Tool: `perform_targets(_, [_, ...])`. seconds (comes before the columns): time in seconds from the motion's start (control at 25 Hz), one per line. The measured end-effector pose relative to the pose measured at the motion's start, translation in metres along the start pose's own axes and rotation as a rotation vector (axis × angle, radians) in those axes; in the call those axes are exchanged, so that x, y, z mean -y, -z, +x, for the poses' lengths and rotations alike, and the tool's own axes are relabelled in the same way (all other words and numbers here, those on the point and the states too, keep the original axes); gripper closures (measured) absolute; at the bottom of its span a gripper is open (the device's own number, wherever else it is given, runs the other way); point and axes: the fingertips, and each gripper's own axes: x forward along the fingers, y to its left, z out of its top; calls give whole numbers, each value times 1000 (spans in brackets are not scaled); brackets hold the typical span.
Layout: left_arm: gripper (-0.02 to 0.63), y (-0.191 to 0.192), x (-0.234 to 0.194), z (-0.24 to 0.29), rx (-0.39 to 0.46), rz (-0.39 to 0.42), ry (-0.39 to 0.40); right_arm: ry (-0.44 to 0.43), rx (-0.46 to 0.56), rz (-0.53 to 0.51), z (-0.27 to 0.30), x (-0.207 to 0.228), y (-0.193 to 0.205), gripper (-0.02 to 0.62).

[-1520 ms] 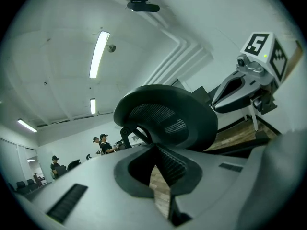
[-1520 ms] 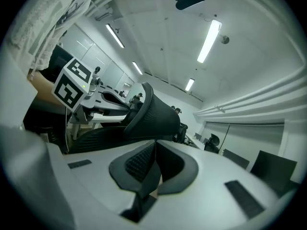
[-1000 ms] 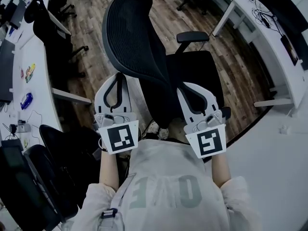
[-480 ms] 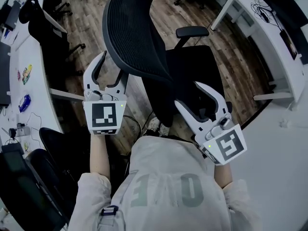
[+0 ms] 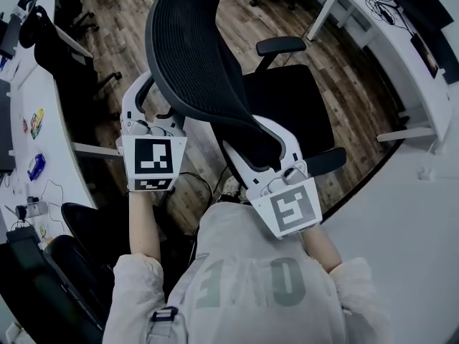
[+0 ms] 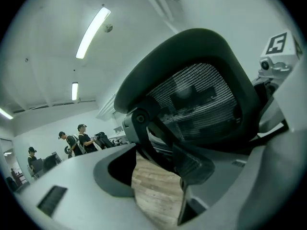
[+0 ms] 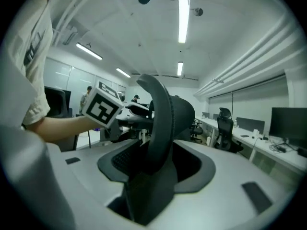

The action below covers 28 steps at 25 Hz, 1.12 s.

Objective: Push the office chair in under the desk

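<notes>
The office chair's black mesh backrest (image 5: 193,56) fills the top middle of the head view, with its seat (image 5: 294,106) to the right and turned away from both desks. My left gripper (image 5: 163,99) is open, and the backrest's left edge (image 6: 201,99) stands between its jaws. My right gripper (image 5: 247,138) is open too and straddles the lower right edge of the backrest (image 7: 163,123). Both pairs of jaws have opened wide within the last second. No pad visibly presses on the frame.
A white desk (image 5: 43,120) with small items runs down the left, and another white desk (image 5: 401,56) stands at the upper right. Other black chairs (image 5: 86,228) crowd the lower left. The floor (image 5: 344,84) is wood planks. Several people (image 6: 81,138) stand far off.
Both grippers went from shut to wide open. The left one moved up to the backrest's left edge. The right one rolled and slid left onto its lower right edge.
</notes>
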Motion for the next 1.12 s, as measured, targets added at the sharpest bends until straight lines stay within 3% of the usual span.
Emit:
perform_targets(0.16, [360, 4, 3, 11, -35, 6, 48, 3, -1, 43, 8, 0, 4, 462])
perform_targets(0.48, [370, -2, 4, 18, -10, 36, 104, -45, -29, -44, 8, 3, 5, 465])
perform_targets(0.68, [393, -11, 13, 33, 3, 45, 131, -14, -22, -45, 2, 18, 8, 469])
perform_targets(0.96, [397, -34, 46, 68, 50, 64, 206, 41, -21, 29, -12, 69, 18, 471])
perform_targets(1.12, [408, -50, 71, 91, 83, 58, 258, 43, -45, 4, -25, 104, 29, 469])
